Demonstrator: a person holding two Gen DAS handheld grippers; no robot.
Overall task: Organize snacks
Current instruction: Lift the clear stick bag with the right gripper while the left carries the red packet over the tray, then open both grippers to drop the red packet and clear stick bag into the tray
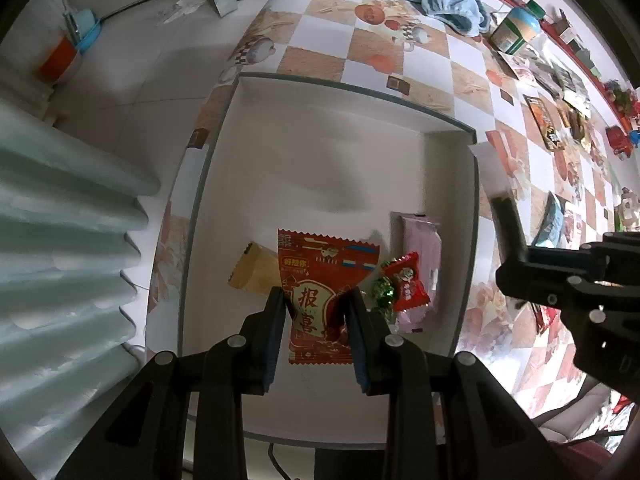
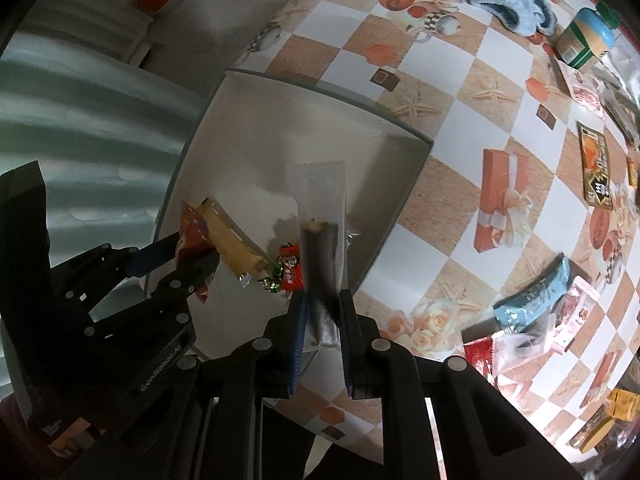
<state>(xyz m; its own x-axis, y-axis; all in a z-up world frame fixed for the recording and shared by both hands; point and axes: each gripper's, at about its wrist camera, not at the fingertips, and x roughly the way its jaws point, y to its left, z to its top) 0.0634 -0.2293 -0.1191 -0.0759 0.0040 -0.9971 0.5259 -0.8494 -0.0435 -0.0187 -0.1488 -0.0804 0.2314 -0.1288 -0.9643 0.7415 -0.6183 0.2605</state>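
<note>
My left tool (image 1: pixel 316 300) is clamped on a red snack packet (image 1: pixel 320 276), hanging over the white tray (image 1: pixel 280 160) on the checkered worktop (image 1: pixel 400 52). My right tool (image 2: pixel 322 308) is clamped on a dark roll in a clear wrapper (image 2: pixel 320 248) above the tray's near edge. A tan bar (image 1: pixel 252 268), pink packet (image 1: pixel 424 248) and small red candy (image 1: pixel 408 280) lie in the tray.

White tray (image 1: pixel 224 128) holding tan packet (image 1: pixel 250 270), pink packet (image 1: pixel 422 256), red candy (image 1: pixel 408 282); red sachet (image 1: pixel 320 280) and dark roll (image 2: pixel 320 264) hanging above it.
</note>
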